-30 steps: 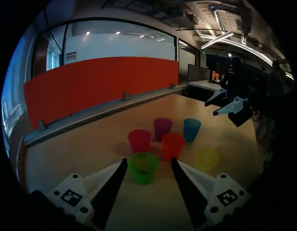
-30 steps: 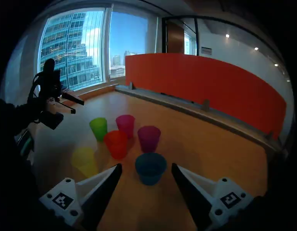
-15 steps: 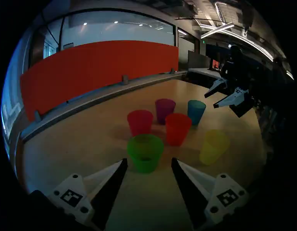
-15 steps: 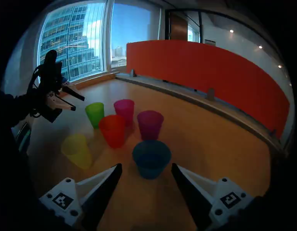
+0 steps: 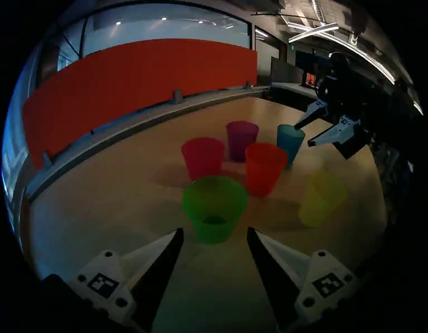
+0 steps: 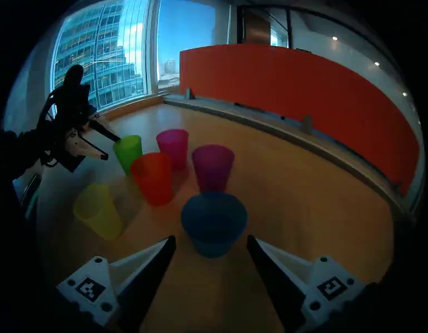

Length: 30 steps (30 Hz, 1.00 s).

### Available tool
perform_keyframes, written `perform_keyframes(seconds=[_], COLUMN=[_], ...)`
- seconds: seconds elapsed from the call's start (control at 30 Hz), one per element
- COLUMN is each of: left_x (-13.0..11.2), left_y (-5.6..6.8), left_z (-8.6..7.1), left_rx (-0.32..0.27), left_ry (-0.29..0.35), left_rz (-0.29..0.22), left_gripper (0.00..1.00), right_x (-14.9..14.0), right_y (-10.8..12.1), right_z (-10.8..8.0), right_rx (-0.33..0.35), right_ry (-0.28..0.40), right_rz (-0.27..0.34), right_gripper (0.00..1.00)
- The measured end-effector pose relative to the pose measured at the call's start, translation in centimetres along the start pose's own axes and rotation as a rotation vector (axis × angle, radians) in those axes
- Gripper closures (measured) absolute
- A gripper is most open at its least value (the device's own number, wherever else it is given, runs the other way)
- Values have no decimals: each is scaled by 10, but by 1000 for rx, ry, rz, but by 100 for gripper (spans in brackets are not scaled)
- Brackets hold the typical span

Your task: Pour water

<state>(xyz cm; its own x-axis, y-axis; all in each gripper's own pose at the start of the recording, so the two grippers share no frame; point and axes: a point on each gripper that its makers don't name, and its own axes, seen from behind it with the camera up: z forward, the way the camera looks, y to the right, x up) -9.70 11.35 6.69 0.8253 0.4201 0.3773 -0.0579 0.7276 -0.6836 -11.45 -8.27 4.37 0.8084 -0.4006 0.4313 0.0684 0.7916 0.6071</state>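
Plainly, the pouring has not begun. Six translucent plastic cups stand upright in a loose cluster on the pale wooden worktop (image 5: 120, 188), and neither claw has hold of any of them.

The left claw (image 5: 214, 230) is spread wide and empty, with the green translucent plastic cup (image 5: 214, 208) just ahead of the gap between its fingers, not yet touched on either side. The right claw (image 6: 210, 238) is likewise wide open and empty, and the blue translucent plastic cup (image 6: 214, 222) sits just beyond its fingertips in the same way.

Between those two stand the orange-red plastic cup (image 5: 265, 166), the pink-red plastic cup (image 5: 203, 158) and the purple plastic cup (image 5: 241, 139); the yellow plastic cup (image 5: 322, 197) stands a little apart at the edge of the group.

Whether any cup holds water I cannot tell; the insides are too dark.

By my judgement everything is left to do: close on a cup, lift it, tip it over another, and set it down. The green and blue cups look the likely pair.
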Motion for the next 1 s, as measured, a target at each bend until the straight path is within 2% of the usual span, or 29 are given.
perform_keyframes(seconds=[0.2, 0.6, 1.0], left_x=[-5, -3, 7], left_y=[-5, -1, 1], left_z=[13, 30, 40], left_rx=[7, -25, -44], left_ry=[-39, -64, -45], left_rz=[-8, 0, -9], left_gripper=[16, 16, 16], right_x=[-4, -4, 4], right_y=[2, 4, -1], right_z=[10, 25, 35], right_rx=[8, 21, 35], right_ry=[-17, -41, -37], right_rz=[9, -5, -9], right_gripper=[0, 0, 0])
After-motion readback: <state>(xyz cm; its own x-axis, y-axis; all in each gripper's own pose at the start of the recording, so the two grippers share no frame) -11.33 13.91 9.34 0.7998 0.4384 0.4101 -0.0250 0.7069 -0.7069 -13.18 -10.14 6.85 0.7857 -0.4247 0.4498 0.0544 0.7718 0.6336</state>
